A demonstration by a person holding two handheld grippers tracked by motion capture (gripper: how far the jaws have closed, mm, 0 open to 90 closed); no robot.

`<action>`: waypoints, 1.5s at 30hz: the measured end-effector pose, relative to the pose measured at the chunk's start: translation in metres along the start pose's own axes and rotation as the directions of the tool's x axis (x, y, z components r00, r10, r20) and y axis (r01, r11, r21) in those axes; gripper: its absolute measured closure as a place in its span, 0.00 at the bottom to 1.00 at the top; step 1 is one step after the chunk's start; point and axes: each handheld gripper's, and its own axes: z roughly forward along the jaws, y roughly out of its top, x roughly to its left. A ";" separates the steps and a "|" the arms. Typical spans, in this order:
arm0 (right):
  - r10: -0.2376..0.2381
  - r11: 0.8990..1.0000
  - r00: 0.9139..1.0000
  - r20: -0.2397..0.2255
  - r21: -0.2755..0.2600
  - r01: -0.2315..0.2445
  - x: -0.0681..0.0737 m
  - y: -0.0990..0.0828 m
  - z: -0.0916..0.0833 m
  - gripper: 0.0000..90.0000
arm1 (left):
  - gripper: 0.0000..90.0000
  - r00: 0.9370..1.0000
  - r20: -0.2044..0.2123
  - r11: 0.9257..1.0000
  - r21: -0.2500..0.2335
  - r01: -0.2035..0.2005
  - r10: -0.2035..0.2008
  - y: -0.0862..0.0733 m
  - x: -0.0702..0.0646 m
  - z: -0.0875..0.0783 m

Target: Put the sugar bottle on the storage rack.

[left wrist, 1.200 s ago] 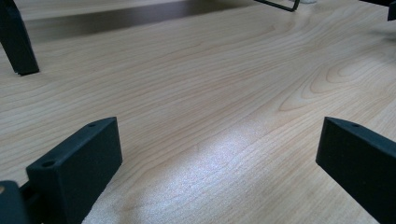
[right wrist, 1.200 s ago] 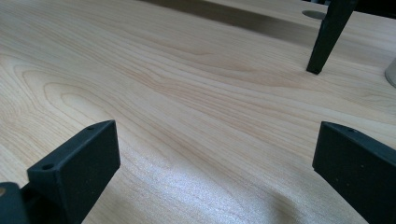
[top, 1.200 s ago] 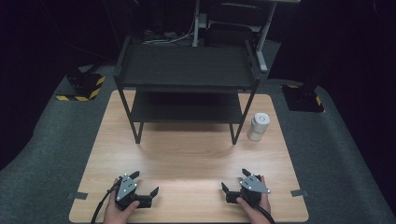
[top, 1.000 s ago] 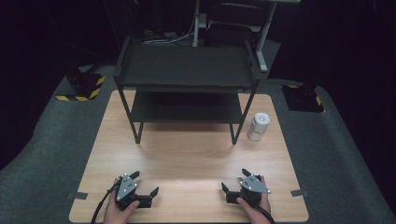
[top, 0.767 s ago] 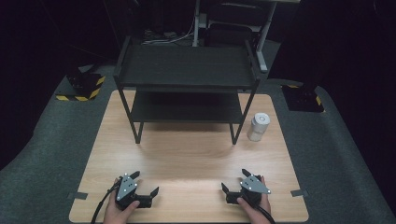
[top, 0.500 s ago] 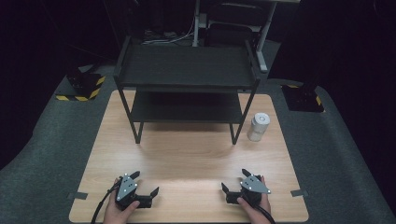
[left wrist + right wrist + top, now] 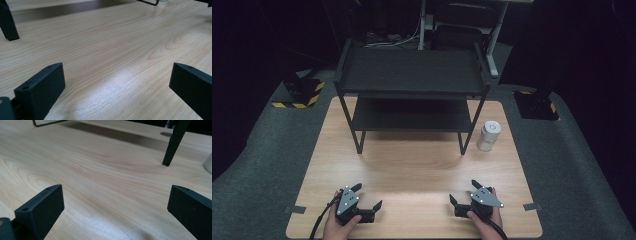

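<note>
Grippers — left gripper (image 7: 366,196) and right gripper (image 7: 463,191) — gape wide (nothing held), low over table (image 7: 422,165).

Each hand-held matte black two-jaw left gripper (image 7: 366,197) and right gripper (image 7: 463,192) carries a grey three-cornered top plate with pale screws. Blocky jaws show small holes. A black cable trails from each.
</note>
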 end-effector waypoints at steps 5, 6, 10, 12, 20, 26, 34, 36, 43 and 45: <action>-0.004 0.999 1.000 0.005 -0.036 0.005 -0.002 0.008 -0.006 0.01 | 0.01 1.000 -0.001 1.000 -0.003 0.000 0.000 0.000 0.000 0.000; -0.002 0.999 1.000 0.008 -0.041 0.002 -0.002 0.010 -0.008 0.01 | 0.01 1.000 -0.002 1.000 -0.005 0.001 -0.002 -0.001 0.000 0.000; 0.010 0.998 1.000 0.019 -0.065 -0.008 -0.004 0.014 -0.014 0.01 | 0.01 1.000 -0.001 1.000 -0.005 0.004 -0.004 -0.001 0.000 -0.001; 0.009 0.997 0.999 0.031 -0.075 -0.007 -0.004 0.015 -0.016 0.01 | 0.01 1.000 -0.002 1.000 -0.005 0.005 -0.005 -0.001 0.000 -0.001; 0.016 0.995 0.998 0.068 -0.099 -0.009 -0.010 0.017 -0.023 0.01 | 0.01 1.000 -0.003 1.000 -0.007 0.006 -0.006 -0.002 -0.001 -0.001; 0.032 0.993 0.992 0.119 -0.121 -0.017 -0.016 0.020 -0.027 0.01 | 0.01 1.000 -0.002 1.000 -0.007 0.007 -0.007 -0.002 0.000 -0.001; 0.066 0.989 0.979 0.194 -0.145 -0.038 -0.029 0.029 -0.024 0.01 | 0.01 1.000 0.001 1.000 -0.007 0.008 -0.008 -0.002 0.000 -0.001; 0.072 0.988 0.974 0.216 -0.146 -0.041 -0.034 0.031 -0.019 0.01 | 0.01 1.000 0.001 1.000 -0.007 0.008 -0.008 -0.002 0.000 -0.001; 0.094 0.988 0.962 0.255 -0.141 -0.059 -0.046 0.034 -0.002 0.01 | 0.01 1.000 0.003 1.000 -0.007 0.009 -0.009 -0.002 0.001 -0.001; 0.108 0.988 0.958 0.265 -0.139 -0.073 -0.049 0.035 0.005 0.01 | 0.01 1.000 0.004 1.000 -0.007 0.009 -0.009 -0.002 0.001 -0.001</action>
